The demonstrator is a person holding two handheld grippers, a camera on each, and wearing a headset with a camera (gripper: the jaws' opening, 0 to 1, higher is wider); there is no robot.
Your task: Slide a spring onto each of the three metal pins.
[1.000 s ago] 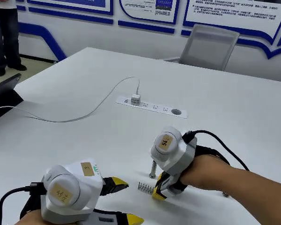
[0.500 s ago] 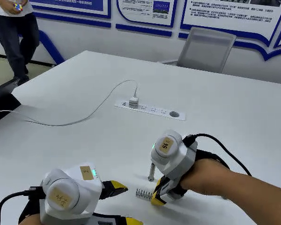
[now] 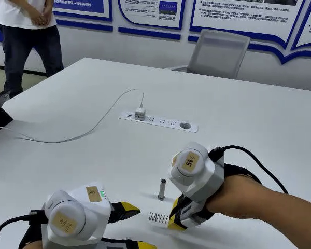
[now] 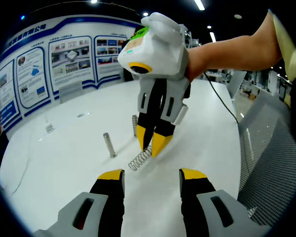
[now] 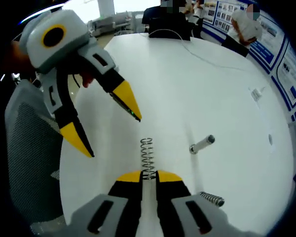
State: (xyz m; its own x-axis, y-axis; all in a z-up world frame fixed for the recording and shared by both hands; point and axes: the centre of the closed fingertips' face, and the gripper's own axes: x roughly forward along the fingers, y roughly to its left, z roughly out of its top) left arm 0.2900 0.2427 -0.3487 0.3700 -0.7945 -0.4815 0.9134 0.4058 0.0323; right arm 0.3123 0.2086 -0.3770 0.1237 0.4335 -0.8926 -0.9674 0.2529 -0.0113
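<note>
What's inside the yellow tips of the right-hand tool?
One end of a spring; its coils stick out. The pinched end is covered by tips of the right tool.

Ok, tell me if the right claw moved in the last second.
Yes: the right claw drew away from the pin, down-right in the head view.

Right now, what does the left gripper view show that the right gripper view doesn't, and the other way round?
Left gripper view: the right gripper from the front, jaws shut on the loose coiled steel spring, with the person's forearm behind it. Right gripper view: the left gripper, jaws open, and a person in a white top in the background. Both: that spring, the bare upright metal pin, a pin already carrying a spring, and the white table.
</note>
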